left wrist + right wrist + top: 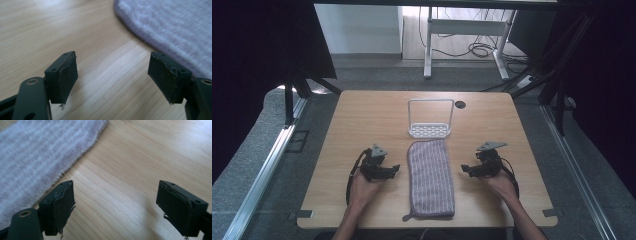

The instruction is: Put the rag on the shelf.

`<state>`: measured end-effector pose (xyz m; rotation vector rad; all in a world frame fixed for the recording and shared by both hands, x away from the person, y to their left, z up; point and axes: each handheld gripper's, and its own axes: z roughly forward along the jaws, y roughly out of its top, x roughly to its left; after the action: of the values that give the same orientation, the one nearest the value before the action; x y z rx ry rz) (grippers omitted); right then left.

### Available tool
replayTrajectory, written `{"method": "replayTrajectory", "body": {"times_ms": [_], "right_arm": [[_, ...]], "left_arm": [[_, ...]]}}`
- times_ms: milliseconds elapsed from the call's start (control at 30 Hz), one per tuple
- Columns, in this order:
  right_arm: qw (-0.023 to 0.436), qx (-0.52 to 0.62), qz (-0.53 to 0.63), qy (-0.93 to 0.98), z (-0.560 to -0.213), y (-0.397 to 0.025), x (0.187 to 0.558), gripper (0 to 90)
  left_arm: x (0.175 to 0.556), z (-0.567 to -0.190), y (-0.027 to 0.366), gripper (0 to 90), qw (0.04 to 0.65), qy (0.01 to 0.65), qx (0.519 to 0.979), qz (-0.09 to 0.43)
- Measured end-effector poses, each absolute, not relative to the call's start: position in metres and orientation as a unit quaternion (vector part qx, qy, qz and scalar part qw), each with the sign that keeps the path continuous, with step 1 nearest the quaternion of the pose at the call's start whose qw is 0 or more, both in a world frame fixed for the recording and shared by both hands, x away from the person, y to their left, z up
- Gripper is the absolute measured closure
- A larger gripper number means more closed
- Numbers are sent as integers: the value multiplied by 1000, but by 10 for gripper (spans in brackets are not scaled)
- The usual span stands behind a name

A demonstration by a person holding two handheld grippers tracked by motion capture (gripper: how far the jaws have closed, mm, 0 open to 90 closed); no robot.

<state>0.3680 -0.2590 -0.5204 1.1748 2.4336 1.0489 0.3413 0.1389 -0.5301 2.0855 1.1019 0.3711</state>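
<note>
- Your left gripper (395, 169) sits jaws spread, just left of the striped towel (430, 177).
- Your right gripper (465, 169) sits jaws spread, just right of it.
- White rack (430, 130) beyond towel.

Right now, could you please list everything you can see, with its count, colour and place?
towel: one, grey-purple striped, flat at the table's near middle, between the grippers
rack: one, white, upright just beyond the towel
table: one, light wood
desk frame: one, white, on the floor behind
cables: several, black, under that frame
left gripper: one, black, open, left of the towel
right gripper: one, black, open, right of the towel
</note>
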Motion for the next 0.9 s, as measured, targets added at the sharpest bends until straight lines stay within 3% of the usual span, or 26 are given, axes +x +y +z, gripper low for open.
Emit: {"method": "replayTrajectory", "body": {"times_ms": [67, 233, 333, 633, 900], "right_arm": [[113, 406, 359, 833, -518, -257, 371, 147], [111, 395, 368, 835, -510, -246, 378, 255], [111, 385, 372, 837, -505, -237, 385, 345], [94, 387, 375, 837, -506, -212, 407, 476], [105, 395, 362, 838, -513, -194, 428, 522]], "left_arm": [[343, -527, 136, 247, 374, 425, 813, 141], [352, -519, 125, 275, 382, 408, 816, 145], [363, -515, 115, 316, 383, 397, 821, 146], [389, -516, 100, 430, 373, 389, 829, 147], [411, -527, 91, 507, 370, 405, 826, 129]]}}
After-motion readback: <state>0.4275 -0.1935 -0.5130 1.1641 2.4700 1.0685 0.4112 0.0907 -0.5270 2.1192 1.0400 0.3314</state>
